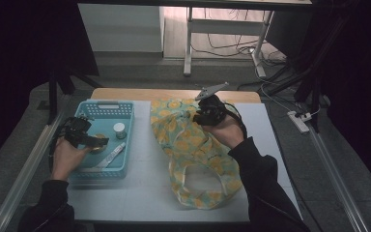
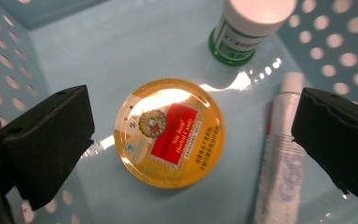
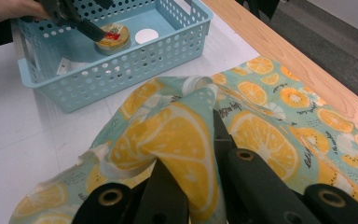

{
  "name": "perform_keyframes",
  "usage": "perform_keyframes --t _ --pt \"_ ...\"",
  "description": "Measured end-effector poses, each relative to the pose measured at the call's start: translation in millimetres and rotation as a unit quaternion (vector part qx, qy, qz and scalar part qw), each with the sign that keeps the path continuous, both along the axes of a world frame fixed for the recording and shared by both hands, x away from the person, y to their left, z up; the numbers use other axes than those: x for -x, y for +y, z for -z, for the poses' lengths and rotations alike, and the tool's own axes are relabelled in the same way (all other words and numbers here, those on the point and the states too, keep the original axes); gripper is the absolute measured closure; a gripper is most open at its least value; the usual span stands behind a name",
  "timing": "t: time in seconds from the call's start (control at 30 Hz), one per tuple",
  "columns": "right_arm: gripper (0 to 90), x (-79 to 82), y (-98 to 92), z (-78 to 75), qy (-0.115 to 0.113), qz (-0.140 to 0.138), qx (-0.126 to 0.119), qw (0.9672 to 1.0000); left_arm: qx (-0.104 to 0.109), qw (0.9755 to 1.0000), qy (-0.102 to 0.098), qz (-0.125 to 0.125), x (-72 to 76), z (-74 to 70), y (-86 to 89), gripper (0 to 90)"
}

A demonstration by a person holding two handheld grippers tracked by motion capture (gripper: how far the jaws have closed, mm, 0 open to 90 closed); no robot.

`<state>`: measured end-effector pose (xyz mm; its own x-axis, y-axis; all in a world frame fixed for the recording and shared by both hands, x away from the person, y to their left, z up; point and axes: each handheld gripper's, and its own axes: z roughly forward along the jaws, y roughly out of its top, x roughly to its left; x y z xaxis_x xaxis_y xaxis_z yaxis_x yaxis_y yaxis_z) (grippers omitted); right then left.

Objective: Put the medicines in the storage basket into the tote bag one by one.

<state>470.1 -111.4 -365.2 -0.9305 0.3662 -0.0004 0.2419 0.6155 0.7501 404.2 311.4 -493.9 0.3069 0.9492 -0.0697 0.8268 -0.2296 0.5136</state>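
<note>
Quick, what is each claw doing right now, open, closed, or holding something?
Left claw: open, its jaws either side of the round candy tin in the blue basket, not gripping it.
Right claw: closed, pinching a fold of the orange-print cloth bag.

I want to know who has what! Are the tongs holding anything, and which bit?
The right tongs pinch a raised fold of the orange-print cloth bag. The left tongs stand open around the round candy tin, holding nothing.
</note>
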Motion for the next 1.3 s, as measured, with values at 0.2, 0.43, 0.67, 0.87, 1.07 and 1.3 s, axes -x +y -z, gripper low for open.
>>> perform_keyframes --t 0.2,0.43,0.67,0.87,1.07,1.3 --pt "89.0 -0.3 0.0 1.0 0.001 0.0 0.0 1.0 -0.02 0.9993 0.033 0.003 -10.8 9.5 -2.9 0.0" --pt "89.0 -0.6 -1.3 1.8 0.002 0.0 0.0 1.0 -0.05 0.9961 0.073 0.004 -18.6 19.0 -6.0 0.0" --pt "89.0 -0.6 -1.9 2.4 0.002 0.0 0.0 1.0 -0.062 0.9937 0.094 0.0 -24.4 24.0 -8.8 2.0" --pt "89.0 -0.7 -2.8 3.0 0.002 0.001 -0.001 1.0 -0.059 0.9914 0.117 0.001 -26.4 27.4 -8.0 14.1" --pt "89.0 -0.9 -3.5 4.3 0.003 0.002 -0.001 1.0 -0.053 0.9917 0.117 -0.006 -25.1 25.8 -7.0 19.7" --pt "89.0 -1.0 -3.0 4.7 0.003 0.003 0.0 1.0 -0.04 0.9931 0.109 -0.014 -24.1 22.5 -4.6 20.0"
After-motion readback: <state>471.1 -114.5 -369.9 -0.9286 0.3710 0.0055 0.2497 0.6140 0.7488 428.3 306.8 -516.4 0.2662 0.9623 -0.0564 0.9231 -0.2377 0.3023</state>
